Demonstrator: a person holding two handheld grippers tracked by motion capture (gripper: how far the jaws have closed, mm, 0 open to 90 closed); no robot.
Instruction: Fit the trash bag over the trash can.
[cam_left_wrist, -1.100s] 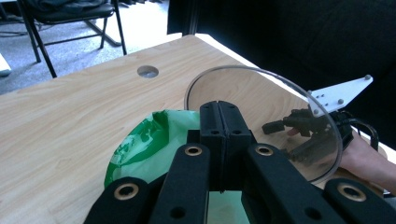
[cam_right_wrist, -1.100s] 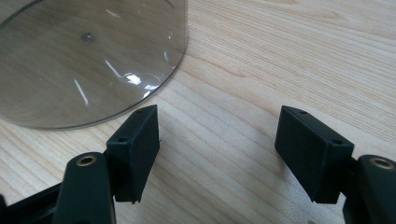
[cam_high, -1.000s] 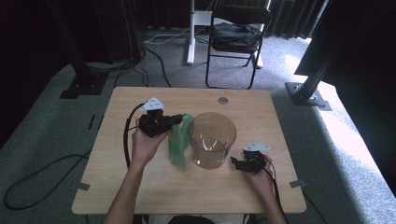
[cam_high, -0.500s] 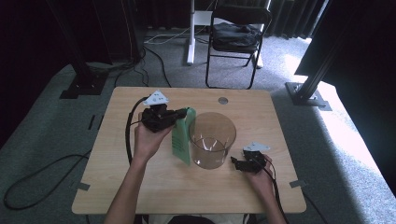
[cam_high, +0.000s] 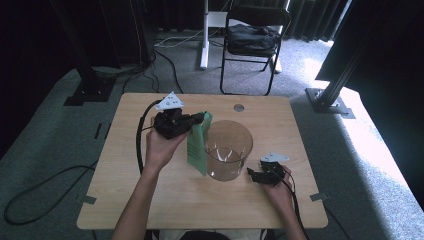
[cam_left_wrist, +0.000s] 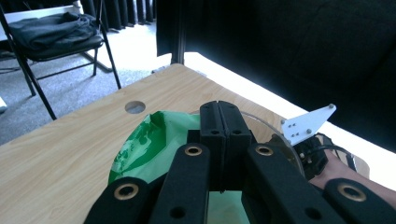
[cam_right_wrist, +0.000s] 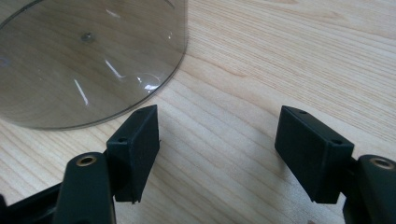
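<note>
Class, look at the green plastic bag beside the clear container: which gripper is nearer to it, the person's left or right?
Left. The left gripper is shut on the green plastic bag's top edge. The right gripper is open, low on the table across the clear container from the bag.

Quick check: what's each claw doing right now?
Left claw: closed on the green bag, beside the clear container.
Right claw: open, holding nothing, resting by the container's base.
</note>
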